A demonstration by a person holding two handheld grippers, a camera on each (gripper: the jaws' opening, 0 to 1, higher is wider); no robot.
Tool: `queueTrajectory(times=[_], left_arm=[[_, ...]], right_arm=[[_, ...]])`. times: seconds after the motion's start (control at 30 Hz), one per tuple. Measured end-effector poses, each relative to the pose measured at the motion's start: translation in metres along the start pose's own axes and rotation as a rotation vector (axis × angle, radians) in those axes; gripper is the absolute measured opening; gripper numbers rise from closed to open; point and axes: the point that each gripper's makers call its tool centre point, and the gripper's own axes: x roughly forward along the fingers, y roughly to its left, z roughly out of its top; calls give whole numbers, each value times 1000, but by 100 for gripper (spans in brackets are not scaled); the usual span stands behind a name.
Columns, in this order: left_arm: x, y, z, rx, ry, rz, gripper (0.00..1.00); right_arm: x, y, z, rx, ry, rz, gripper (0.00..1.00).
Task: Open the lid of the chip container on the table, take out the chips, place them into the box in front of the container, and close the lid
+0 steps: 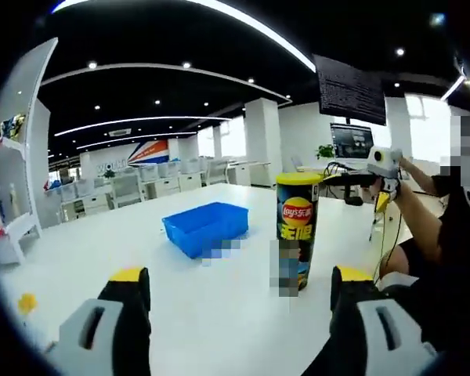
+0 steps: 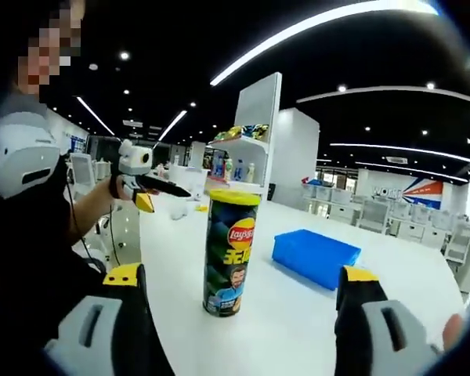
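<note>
Chip can [image 1: 298, 229] label blurred, lid [image 1: 298, 178] on

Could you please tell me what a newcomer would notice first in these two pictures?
Probably the tall chip can with its yellow lid on, standing upright on the white table. Next the bright blue box, lying apart from the can on the same table. In both views a gripper's open jaws frame the can from below.

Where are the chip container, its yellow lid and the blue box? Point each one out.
chip container [image 2: 229, 258], right gripper view, on the printed side wall.
yellow lid [image 2: 235, 197], right gripper view, on the lid's front edge.
blue box [image 1: 206, 227], left gripper view, on its near outer wall.
</note>
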Motion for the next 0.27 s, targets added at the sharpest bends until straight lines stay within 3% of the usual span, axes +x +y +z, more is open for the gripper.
queueTrajectory(times=[0.27], left_arm=[[0, -3, -1, 6, 1, 5, 95]], right_arm=[[4, -4, -12, -33, 38, -15, 97]])
